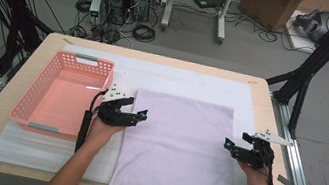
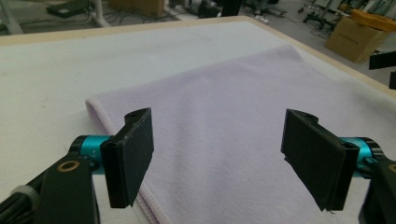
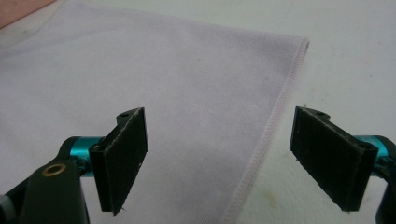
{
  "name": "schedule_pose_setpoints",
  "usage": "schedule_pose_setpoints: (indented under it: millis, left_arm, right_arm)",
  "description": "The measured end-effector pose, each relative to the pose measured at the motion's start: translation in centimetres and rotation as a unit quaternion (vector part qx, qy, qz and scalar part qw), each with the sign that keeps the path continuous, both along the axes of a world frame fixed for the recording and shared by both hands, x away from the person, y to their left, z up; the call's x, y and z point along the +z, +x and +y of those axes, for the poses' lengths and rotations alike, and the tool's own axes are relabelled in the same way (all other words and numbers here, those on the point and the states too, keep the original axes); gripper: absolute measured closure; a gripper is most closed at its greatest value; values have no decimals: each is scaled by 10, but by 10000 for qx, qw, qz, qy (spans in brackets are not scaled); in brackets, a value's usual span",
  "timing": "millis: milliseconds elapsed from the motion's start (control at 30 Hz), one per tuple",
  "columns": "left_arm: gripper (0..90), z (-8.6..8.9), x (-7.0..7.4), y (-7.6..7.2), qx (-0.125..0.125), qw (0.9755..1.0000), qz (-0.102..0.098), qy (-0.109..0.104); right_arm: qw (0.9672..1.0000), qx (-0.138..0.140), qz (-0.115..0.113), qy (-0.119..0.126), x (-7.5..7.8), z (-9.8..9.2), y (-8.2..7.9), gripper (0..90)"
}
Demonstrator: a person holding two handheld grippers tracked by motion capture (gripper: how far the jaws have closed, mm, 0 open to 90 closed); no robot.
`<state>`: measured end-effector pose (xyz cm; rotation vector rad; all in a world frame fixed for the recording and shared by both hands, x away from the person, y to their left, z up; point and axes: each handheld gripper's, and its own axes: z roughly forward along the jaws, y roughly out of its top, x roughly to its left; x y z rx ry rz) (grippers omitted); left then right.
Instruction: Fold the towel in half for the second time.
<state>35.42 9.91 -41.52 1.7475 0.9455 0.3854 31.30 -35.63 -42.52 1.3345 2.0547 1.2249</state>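
**Both tongs wide at the towel's edges**

While the flat lilac terry towel (image 1: pixel 178 148) lies spread on the white-covered wooden surface (image 1: pixel 155 73), the left tongs (image 1: pixel 141 115) hover at its left edge, jaws released with nothing between them. Across the cloth, the right tongs (image 1: pixel 228 145) hang over the right hem, likewise spread and empty. Just left of the towel sits a pink slotted plastic basket (image 1: pixel 28 105).
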Motion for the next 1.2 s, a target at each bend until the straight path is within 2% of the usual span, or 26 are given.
schedule_pose_setpoints:
  millis: [67,133,200,333,400,467,567,633,667,800,900,1033,1067,1100,1133,1167,1200]
  left_arm:
    - [285,-2,-2,10,123,9997,160,169]
    - [302,-2,-8,21,258,9992,205,217]
    - [316,-4,-14,32,409,9975,388,423]
    - [332,-8,-24,48,530,9957,471,591]
    - [334,-9,-29,56,655,9932,614,735]
    - [334,-8,-34,61,742,9918,749,722]
    - [358,-9,-36,66,803,9893,863,857]
    - [408,-12,-34,68,752,9876,690,1192]
    - [438,-14,-36,69,741,9883,668,1150]
    - [492,-16,-36,69,778,9874,672,1203]
    - [592,-16,-36,70,845,9878,724,1094]
    - [779,-19,-36,68,696,9898,778,971]
    - [819,-20,-36,68,745,9892,785,991]
    - [825,-20,-36,68,802,9889,859,908]
    - [832,-19,-36,69,858,9883,996,770]
    - [837,-17,-36,70,924,9875,1121,607]
    - [842,-16,-36,70,946,9868,1215,505]
  right_arm:
    - [10000,-55,73,-27,0,1,8,179]
    - [9998,-103,165,-11,-1,2,16,180]
    - [9995,-151,266,-81,-3,2,25,181]
    - [9984,-280,405,-267,-7,1,41,215]
    - [9977,-361,489,-300,-9,0,50,226]
    - [9965,-451,617,-337,-11,0,58,230]
    - [9952,-560,704,-387,-12,0,69,241]
    - [9942,-622,750,-454,-12,1,76,251]
    - [9936,-644,787,-491,-13,1,79,271]
    - [9907,-749,958,-607,-17,4,92,317]
    - [9884,-858,935,-836,-17,11,94,356]
    - [9894,-724,937,-844,-15,15,93,528]
    - [9896,-697,954,-826,-15,16,93,573]
    - [9898,-677,963,-805,-15,17,92,617]
    - [9895,-702,1006,-759,-14,18,91,706]
    - [9907,-585,1037,-661,-14,18,91,811]
    - [9910,-558,1070,-580,-14,20,91,828]
